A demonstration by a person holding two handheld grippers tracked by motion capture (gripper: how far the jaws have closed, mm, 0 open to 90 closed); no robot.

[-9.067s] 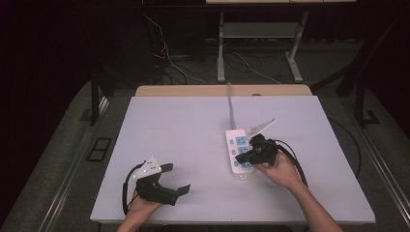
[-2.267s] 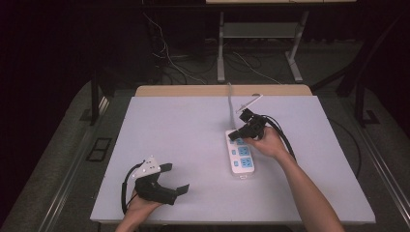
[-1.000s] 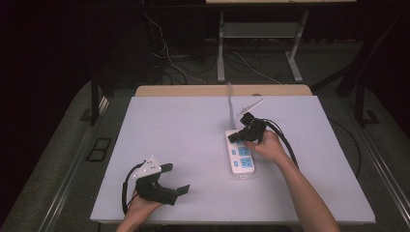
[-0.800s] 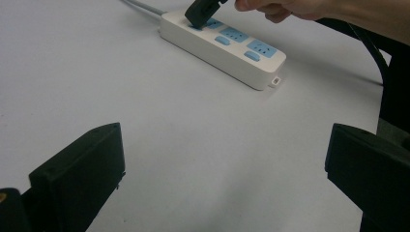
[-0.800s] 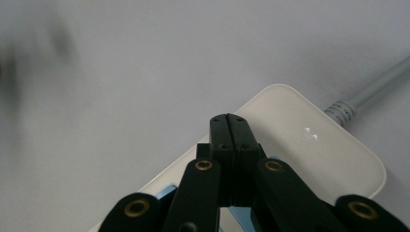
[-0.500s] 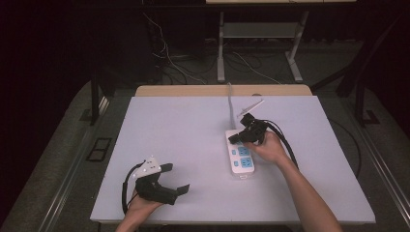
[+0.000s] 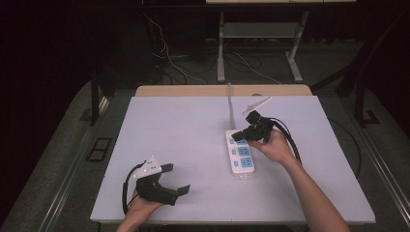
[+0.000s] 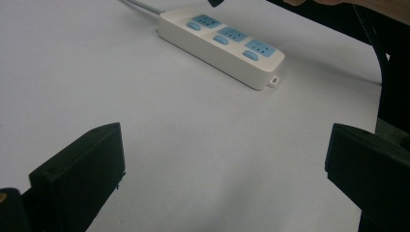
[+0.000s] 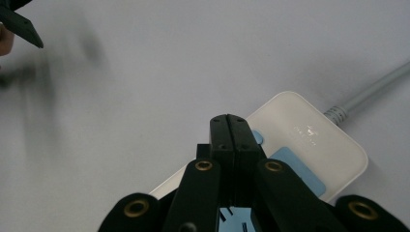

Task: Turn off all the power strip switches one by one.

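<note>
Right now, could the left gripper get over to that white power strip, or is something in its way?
Probably yes. The left gripper sits open near the table's front edge, and bare tabletop lies between it and the power strip. The right gripper, jaws shut, hovers over the strip's cable end, so the near end looks freer.

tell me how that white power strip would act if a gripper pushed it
The power strip lies flat and long, so it would likely slide rather than tip. Its hard casing looks rigid. The grey cord at its far end may drag and pivot it.
</note>
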